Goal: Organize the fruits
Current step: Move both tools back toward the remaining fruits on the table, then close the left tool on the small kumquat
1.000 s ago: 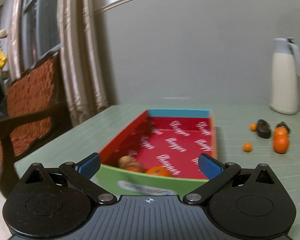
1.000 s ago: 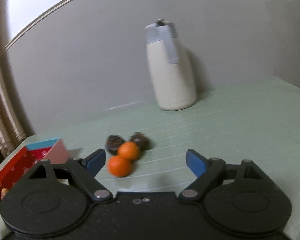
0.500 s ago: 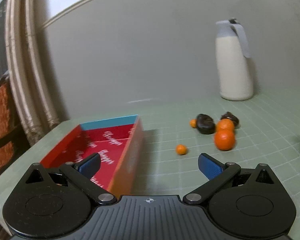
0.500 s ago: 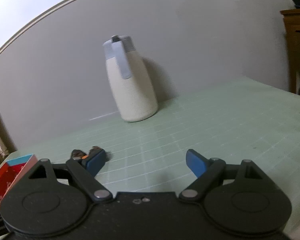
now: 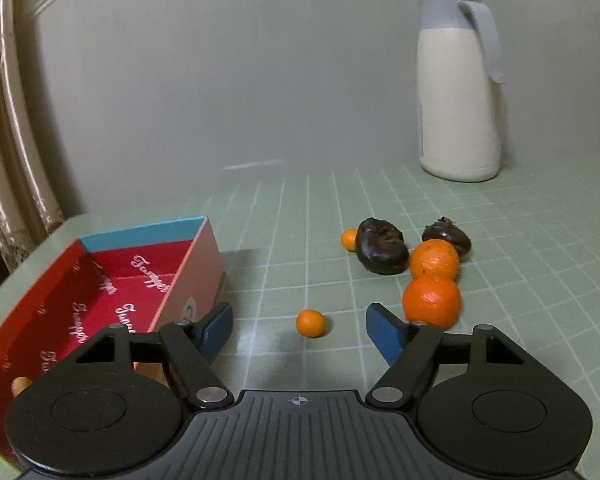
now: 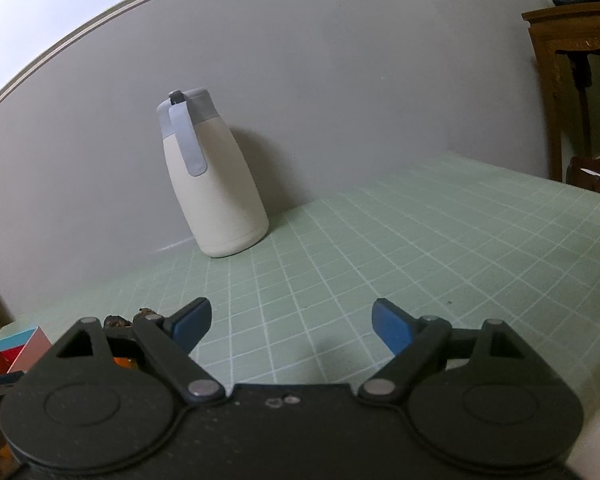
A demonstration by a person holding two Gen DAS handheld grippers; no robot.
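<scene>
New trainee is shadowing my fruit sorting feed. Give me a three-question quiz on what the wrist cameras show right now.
1. True or false: the small orange lies between the left gripper fingers.
2. How many large oranges, near one, far one, are on the table?
3. Which touches the far orange: A) jug B) dark fruit C) red box?

Key: 1 true; 2 two; 3 B.

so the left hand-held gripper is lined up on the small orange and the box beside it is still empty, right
Not quite. The left hand-held gripper is lined up on the small orange, its jaws closing with the orange not yet between them, but the box isn't empty: the left wrist view shows a piece of fruit inside.
</scene>
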